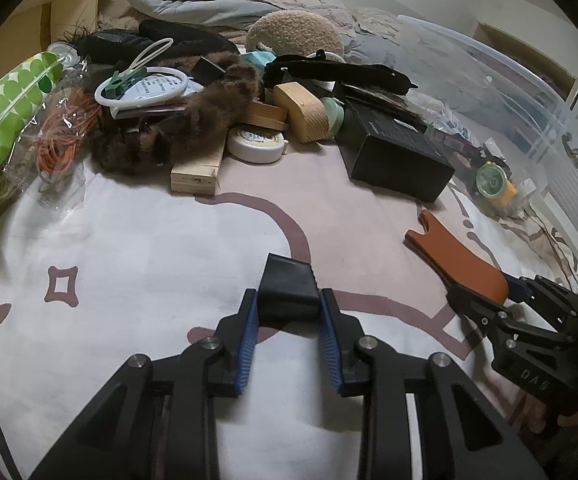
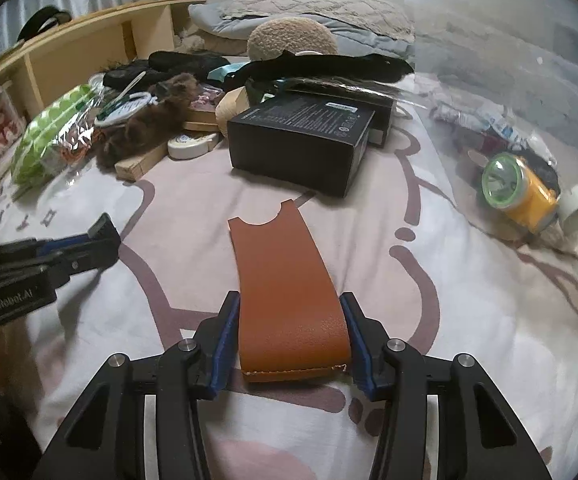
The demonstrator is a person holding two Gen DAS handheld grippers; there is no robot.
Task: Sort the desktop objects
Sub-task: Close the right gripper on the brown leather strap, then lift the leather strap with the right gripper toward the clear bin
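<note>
My left gripper [image 1: 288,312] is shut on a small black block [image 1: 289,292] and holds it just above the patterned sheet. My right gripper [image 2: 289,322] is shut on a brown leather sleeve [image 2: 285,288] with a notched far end; the sleeve also shows in the left wrist view [image 1: 457,260], at the right. The left gripper also shows in the right wrist view [image 2: 101,240], at the left. A pile of objects lies further back: a black box [image 2: 301,140], a white tape roll [image 1: 255,144], wooden blocks [image 1: 199,168], a brown fur piece [image 1: 177,128].
A clear plastic bin [image 2: 509,60] at the right holds a yellow-green lamp [image 2: 517,192] and small items. A green dotted pouch [image 1: 5,116] and a bag of orange bands [image 1: 63,136] lie at the left. Pillows and a wooden shelf [image 2: 89,40] stand behind.
</note>
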